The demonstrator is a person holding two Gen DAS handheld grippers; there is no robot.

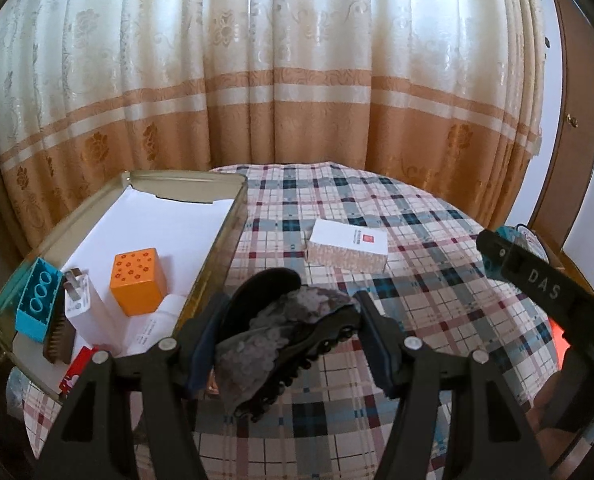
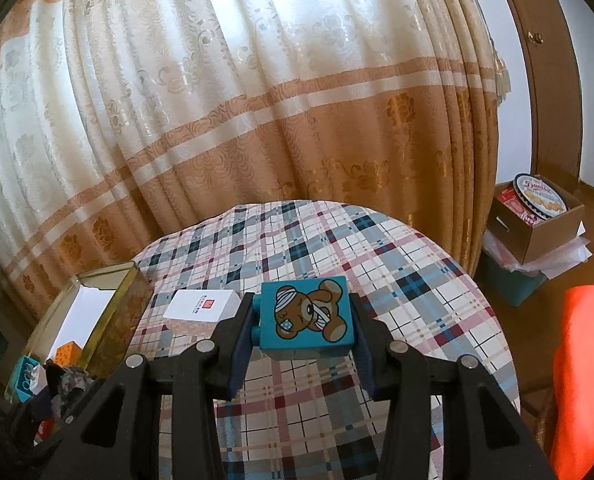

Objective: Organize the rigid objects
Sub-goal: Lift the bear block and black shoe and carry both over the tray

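Your left gripper (image 1: 287, 340) grips a small dark shoe (image 1: 281, 328) near the tin tray (image 1: 217, 258); your right gripper (image 2: 303, 344) clamps the teal bear block (image 2: 307, 316). Carry the shoe left over the rim, then lower into bare space.

A small dark shoe (image 1: 281, 332) with a grey fuzzy lining and studded sole lay tilted at lower centre of the left wrist view, while a teal block (image 2: 308, 317) printed with a bandaged bear sat at centre of the right wrist view. At lower left, an open gold tin (image 1: 217, 240) held an orange cube (image 1: 139, 280), a teal studded brick (image 1: 37, 304) and a white plug (image 1: 85, 304); a white box (image 1: 347, 250) lay flat on the plaid cloth just right of it
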